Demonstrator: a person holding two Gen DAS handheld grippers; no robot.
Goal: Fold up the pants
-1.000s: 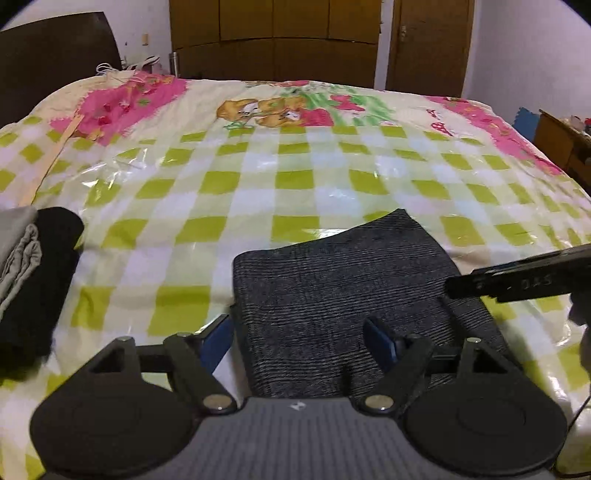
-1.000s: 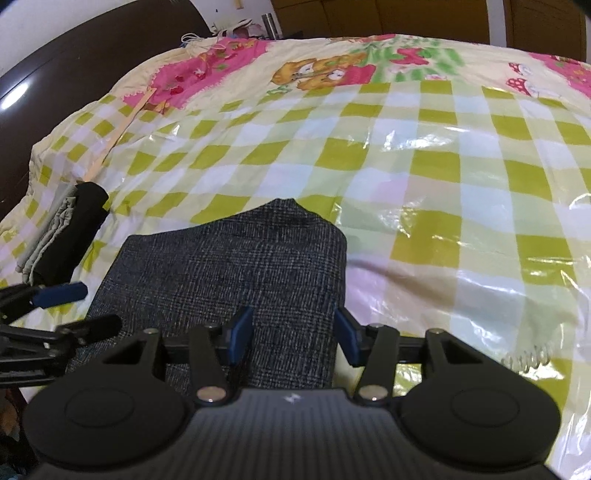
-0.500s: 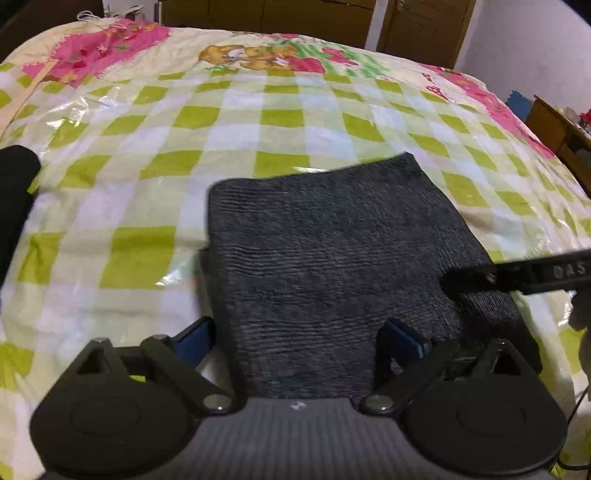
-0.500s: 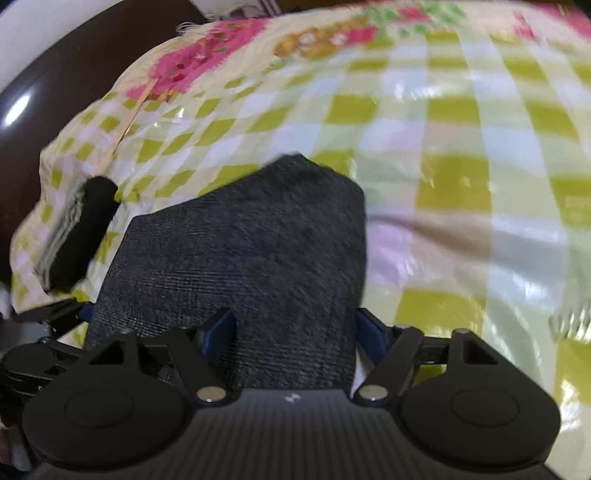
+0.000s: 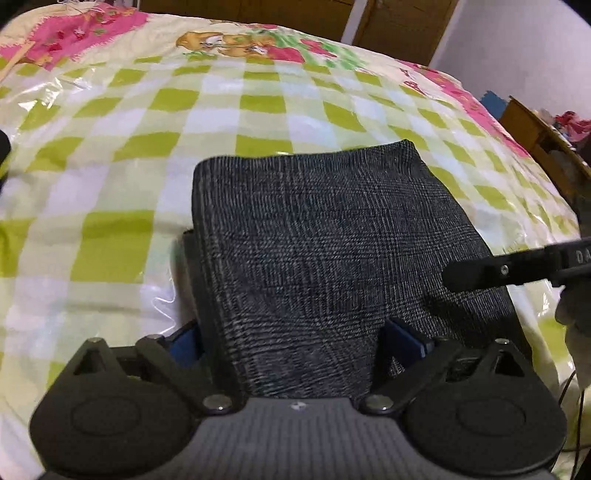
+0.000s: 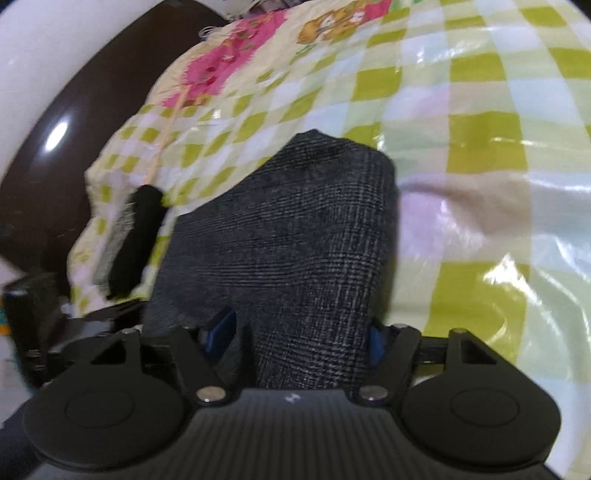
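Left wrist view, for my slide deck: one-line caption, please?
Open left gripper straddles folded grey pants on checked bedspread.

Between the left tongs (image 5: 291, 341) lie the pants (image 5: 325, 240), a coarse woven cloth, dark grey with a fine check, matt and rough. Beyond both tongs the bed (image 5: 155, 147) carries a checked cover under a glossy, wrinkled clear plastic film. The right tongs (image 6: 299, 334) are matt black plastic with ribbed housing, blue pads and small shiny metal pivots. Far beyond, the wardrobe (image 5: 280, 11) looks like brown wood.
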